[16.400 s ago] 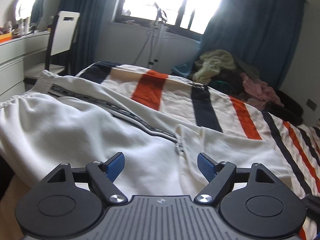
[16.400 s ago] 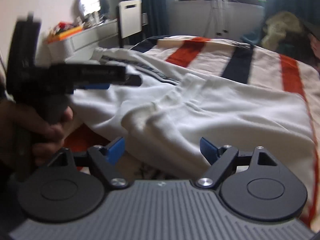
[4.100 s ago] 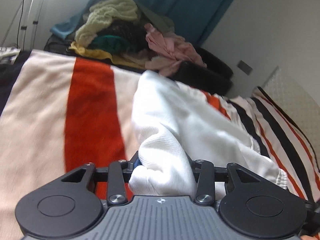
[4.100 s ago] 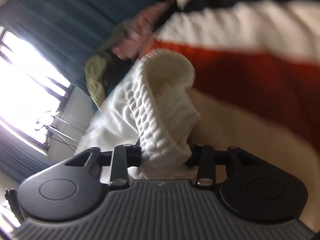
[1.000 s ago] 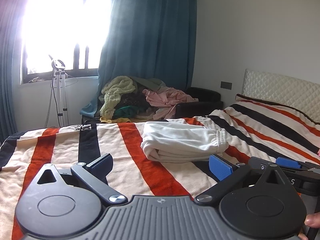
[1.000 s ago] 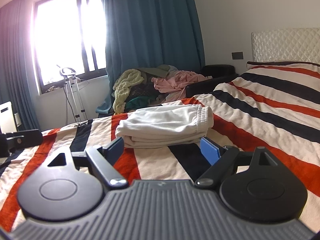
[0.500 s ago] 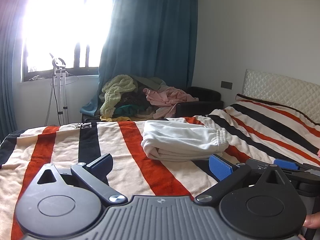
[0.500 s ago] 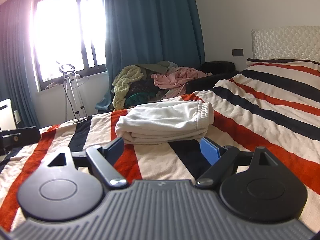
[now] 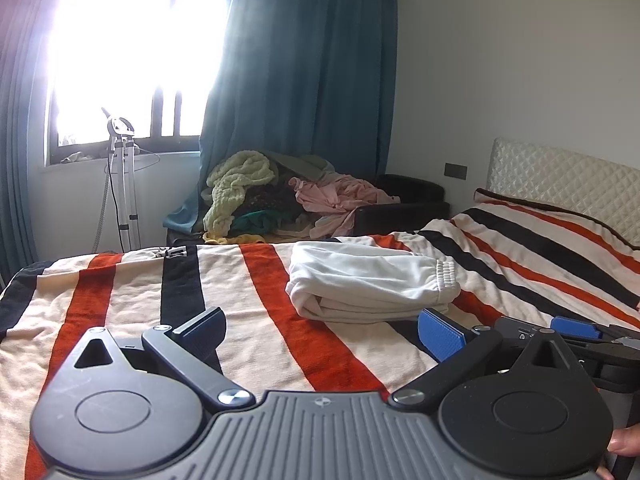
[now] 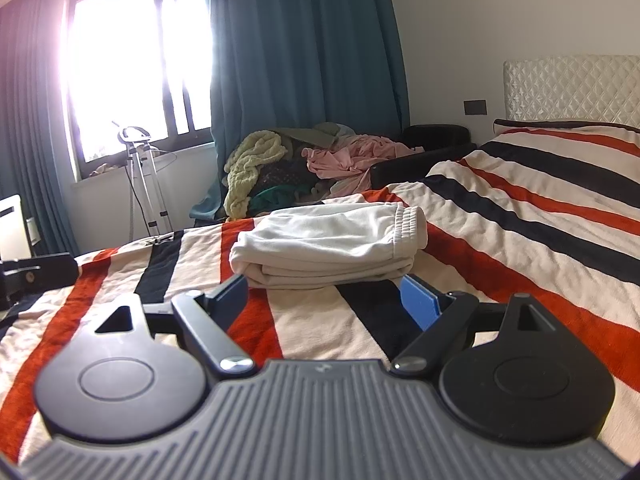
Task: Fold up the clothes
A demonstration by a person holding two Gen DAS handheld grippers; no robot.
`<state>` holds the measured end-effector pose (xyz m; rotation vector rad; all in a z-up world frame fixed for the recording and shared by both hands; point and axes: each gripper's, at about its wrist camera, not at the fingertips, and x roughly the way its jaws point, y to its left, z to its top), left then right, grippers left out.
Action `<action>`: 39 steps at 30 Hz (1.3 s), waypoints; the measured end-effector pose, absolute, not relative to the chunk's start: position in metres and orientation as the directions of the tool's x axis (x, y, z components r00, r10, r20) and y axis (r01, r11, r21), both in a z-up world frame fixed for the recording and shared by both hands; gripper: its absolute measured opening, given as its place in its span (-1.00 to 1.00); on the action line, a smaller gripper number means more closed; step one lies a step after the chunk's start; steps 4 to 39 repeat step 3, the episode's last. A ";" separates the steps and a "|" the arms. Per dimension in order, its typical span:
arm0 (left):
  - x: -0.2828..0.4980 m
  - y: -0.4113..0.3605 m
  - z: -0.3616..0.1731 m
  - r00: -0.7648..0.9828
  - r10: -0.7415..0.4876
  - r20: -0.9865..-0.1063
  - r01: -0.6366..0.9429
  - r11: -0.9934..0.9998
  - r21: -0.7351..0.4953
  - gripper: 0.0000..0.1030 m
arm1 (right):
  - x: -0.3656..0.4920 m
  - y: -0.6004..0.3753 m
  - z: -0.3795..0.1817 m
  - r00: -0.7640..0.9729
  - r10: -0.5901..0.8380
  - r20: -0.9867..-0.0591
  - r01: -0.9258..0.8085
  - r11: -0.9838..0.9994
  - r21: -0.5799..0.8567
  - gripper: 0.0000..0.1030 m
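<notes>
Once gripped, white garment (image 9: 370, 286) folded, released.

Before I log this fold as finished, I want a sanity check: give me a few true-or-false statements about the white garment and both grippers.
1. The white garment lies folded on the striped blanket. True.
2. The left gripper is clamped on the garment. False: it is open and empty, short of the cloth.
3. The right gripper is open. True.
4. The garment sits on the clothes pile. False: the pile is beyond the bed, apart from it.
</notes>
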<state>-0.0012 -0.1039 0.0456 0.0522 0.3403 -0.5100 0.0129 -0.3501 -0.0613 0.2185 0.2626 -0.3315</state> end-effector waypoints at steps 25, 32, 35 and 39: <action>-0.001 -0.104 0.046 0.817 -0.471 -0.333 0.487 0.872 -0.037 0.99 | 0.013 -0.350 -0.061 0.912 -0.291 -0.289 0.347 0.923 0.167 0.65; -0.001 -0.104 0.046 0.817 -0.471 -0.333 0.487 0.872 -0.037 0.99 | 0.013 -0.350 -0.061 0.912 -0.291 -0.289 0.347 0.923 0.167 0.65; -0.001 -0.104 0.046 0.817 -0.471 -0.333 0.487 0.872 -0.037 0.99 | 0.013 -0.350 -0.061 0.912 -0.291 -0.289 0.347 0.923 0.167 0.65; -0.001 -0.104 0.046 0.817 -0.471 -0.333 0.487 0.872 -0.037 0.99 | 0.013 -0.350 -0.061 0.912 -0.291 -0.289 0.347 0.923 0.167 0.65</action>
